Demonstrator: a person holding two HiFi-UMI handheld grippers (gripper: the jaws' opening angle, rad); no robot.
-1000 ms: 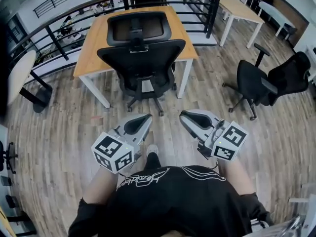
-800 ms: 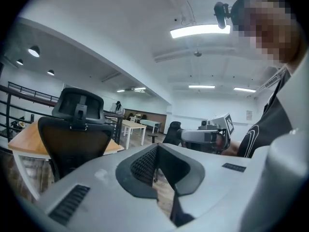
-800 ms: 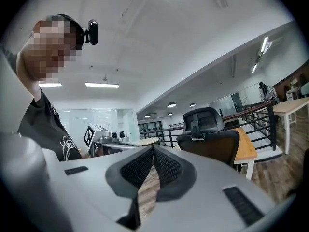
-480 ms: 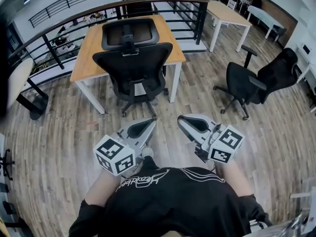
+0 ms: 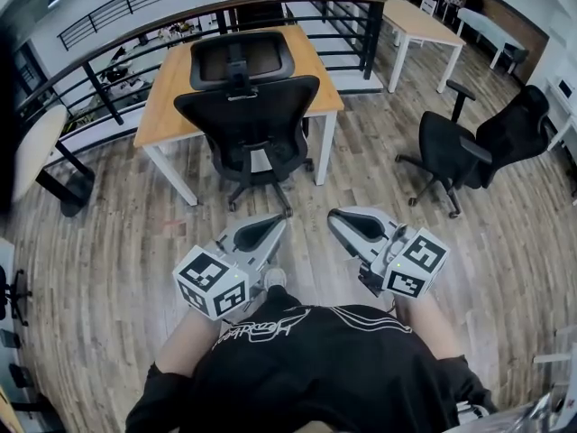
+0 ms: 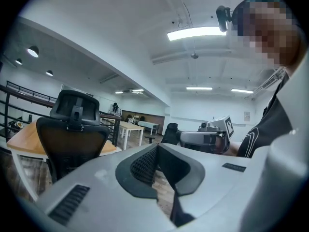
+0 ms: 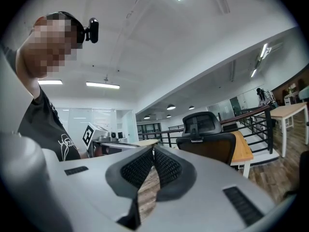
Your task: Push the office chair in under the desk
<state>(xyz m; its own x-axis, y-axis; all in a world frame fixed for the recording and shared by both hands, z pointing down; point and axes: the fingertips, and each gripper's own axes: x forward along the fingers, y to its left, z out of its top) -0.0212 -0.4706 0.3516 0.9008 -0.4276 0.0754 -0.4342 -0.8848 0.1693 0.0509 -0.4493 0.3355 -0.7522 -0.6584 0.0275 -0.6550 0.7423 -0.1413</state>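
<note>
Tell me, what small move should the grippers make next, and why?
Probably bring both forward to the backrest of the office chair. The left gripper and right gripper are shut, empty and apart from it, and its base stands out on the floor in front of the desk.

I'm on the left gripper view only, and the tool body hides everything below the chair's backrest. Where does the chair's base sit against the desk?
Observer: In the head view the office chair has its wheeled base on the floor, about level with the front legs of the desk. Its backrest stands at the desk's near edge.
Operator: Is either tool touching the chair?
Observer: No. The left tool and right tool are both short of it, with bare wooden floor between.
Operator: And the right tool's jaws?
Observer: The right gripper view shows them together, with nothing between them.
</note>
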